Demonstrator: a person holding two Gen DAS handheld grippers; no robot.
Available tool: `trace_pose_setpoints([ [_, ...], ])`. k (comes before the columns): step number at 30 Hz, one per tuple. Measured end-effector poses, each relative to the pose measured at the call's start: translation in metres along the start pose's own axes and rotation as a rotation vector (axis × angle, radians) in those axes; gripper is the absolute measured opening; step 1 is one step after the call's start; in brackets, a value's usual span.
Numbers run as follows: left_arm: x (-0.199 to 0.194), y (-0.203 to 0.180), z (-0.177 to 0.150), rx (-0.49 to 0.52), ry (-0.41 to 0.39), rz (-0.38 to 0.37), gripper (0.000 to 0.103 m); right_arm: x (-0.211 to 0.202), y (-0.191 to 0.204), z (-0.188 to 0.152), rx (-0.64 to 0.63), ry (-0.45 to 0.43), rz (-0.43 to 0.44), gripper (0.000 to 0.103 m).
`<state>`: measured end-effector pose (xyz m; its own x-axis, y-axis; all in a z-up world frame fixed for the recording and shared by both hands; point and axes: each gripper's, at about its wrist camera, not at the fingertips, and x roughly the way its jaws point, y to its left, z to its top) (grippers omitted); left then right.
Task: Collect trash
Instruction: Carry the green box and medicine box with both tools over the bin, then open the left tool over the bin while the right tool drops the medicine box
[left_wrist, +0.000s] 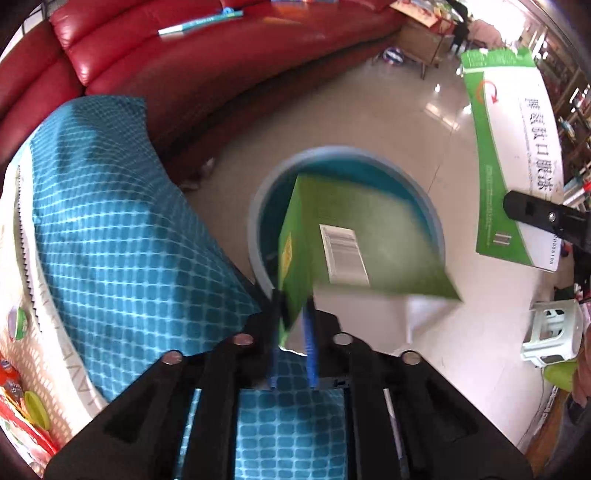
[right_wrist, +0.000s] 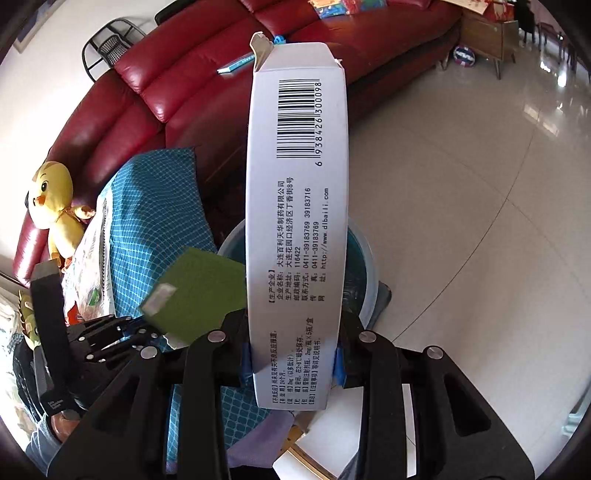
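My left gripper is shut on a corner of a green carton with a barcode label, held above the round grey bin with a teal liner on the floor. The green carton also shows in the right wrist view. My right gripper is shut on a long white and green medicine box, upright, barcode side toward the camera. The box also shows at the right of the left wrist view, beside the bin. The bin lies behind the box in the right wrist view.
A red leather sofa curves behind the bin. A blue checked cloth covers a table at the left, with packets and a lid at its edge. A yellow plush duck sits on the sofa. A small white stool stands at the right.
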<state>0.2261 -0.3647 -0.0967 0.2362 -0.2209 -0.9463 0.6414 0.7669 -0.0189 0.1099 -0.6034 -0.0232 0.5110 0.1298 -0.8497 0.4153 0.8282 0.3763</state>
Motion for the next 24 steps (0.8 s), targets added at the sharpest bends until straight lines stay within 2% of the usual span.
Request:
trace_pose_setpoints([
  [3, 0.011, -0.002, 0.001, -0.004, 0.022, 0.006, 0.042, 0.007, 0.000, 0.003, -0.003, 0.017, 0.001, 0.030],
  [8, 0.015, 0.004, 0.001, -0.031, 0.021, 0.001, 0.047, 0.016, 0.000, 0.004, -0.005, 0.036, -0.002, 0.030],
  [13, 0.014, 0.017, -0.010, -0.062, 0.009, 0.003, 0.067, 0.030, 0.000, 0.001, -0.001, 0.061, -0.004, 0.031],
  [15, 0.011, 0.020, -0.014, -0.070, -0.002, 0.003, 0.081, 0.036, 0.001, 0.000, -0.007, 0.079, -0.006, 0.031],
  [20, 0.004, 0.028, -0.015, -0.098, -0.035, -0.027, 0.091, 0.054, 0.006, -0.004, -0.019, 0.120, -0.011, 0.032],
  [21, 0.003, 0.031, -0.016, -0.107, -0.039, -0.036, 0.092, 0.058, 0.007, -0.004, -0.025, 0.128, -0.012, 0.033],
  [24, 0.000, 0.035, -0.021, -0.128, -0.041, -0.045, 0.093, 0.069, 0.011, -0.008, -0.033, 0.147, -0.025, 0.049],
])
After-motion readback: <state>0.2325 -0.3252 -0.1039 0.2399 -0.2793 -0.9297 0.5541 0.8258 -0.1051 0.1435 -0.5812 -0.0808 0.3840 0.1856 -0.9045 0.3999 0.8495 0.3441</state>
